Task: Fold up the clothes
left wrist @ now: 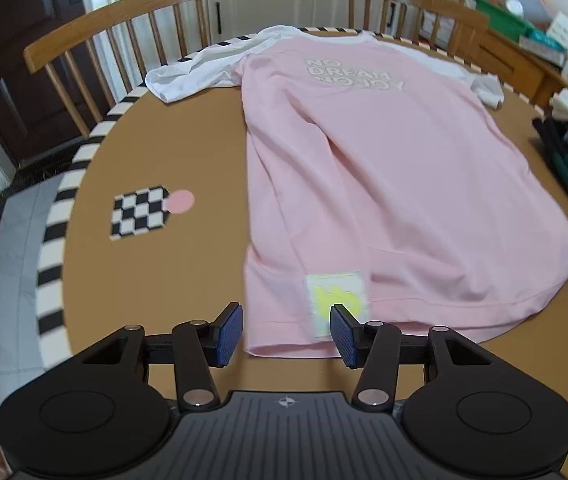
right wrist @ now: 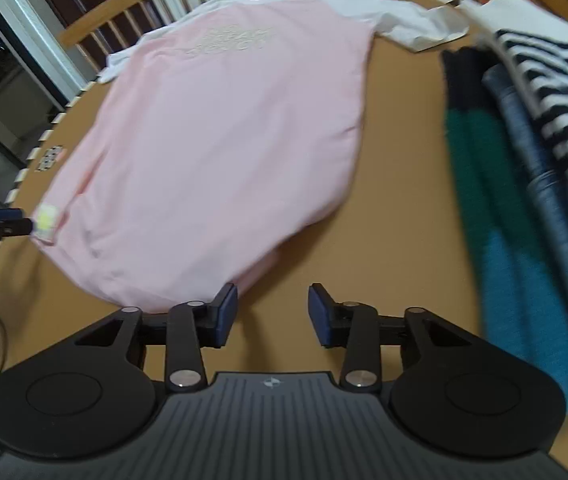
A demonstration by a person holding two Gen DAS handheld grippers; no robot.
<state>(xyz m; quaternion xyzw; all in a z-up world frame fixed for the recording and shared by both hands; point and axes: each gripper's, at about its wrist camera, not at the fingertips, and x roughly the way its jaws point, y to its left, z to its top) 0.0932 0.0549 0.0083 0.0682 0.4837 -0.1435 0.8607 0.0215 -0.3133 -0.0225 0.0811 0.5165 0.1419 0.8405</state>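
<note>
**Pink shirt flat on the table, both grippers open at its hem**

A pink shirt [left wrist: 383, 184] with white sleeves lies spread on a round brown table [left wrist: 156, 272], collar end toward the far chairs, hem toward the cameras. White block lettering runs across its upper part. A pale patch [left wrist: 335, 300] with a yellow mark sits at the hem, near the shirt's left corner.

The left gripper [left wrist: 286, 334] hovers at that corner, its blue-padded fingers spread wide. The left finger is beside the shirt's edge over bare table; the right finger is over the patch. Nothing is held between them. Whether the pads touch the cloth cannot be told.

The right gripper [right wrist: 272, 316] is at the opposite hem corner, also spread wide and holding nothing. Its left finger overlaps the curved pink edge; its right finger is over bare table. The left gripper's tip shows at the far left of this view, just beside the patch.

To the right of the shirt, apart from it, lies a stack of folded clothes [right wrist: 523, 168]: green and blue knit, denim, and a navy-and-white striped piece on top. This view is blurred there.

A checkerboard marker [left wrist: 140, 210] with a pink dot [left wrist: 180, 201] lies on the table left of the shirt. The table rim has a black-and-white striped band. Two wooden chairs [left wrist: 124, 40] stand at the far side.
</note>
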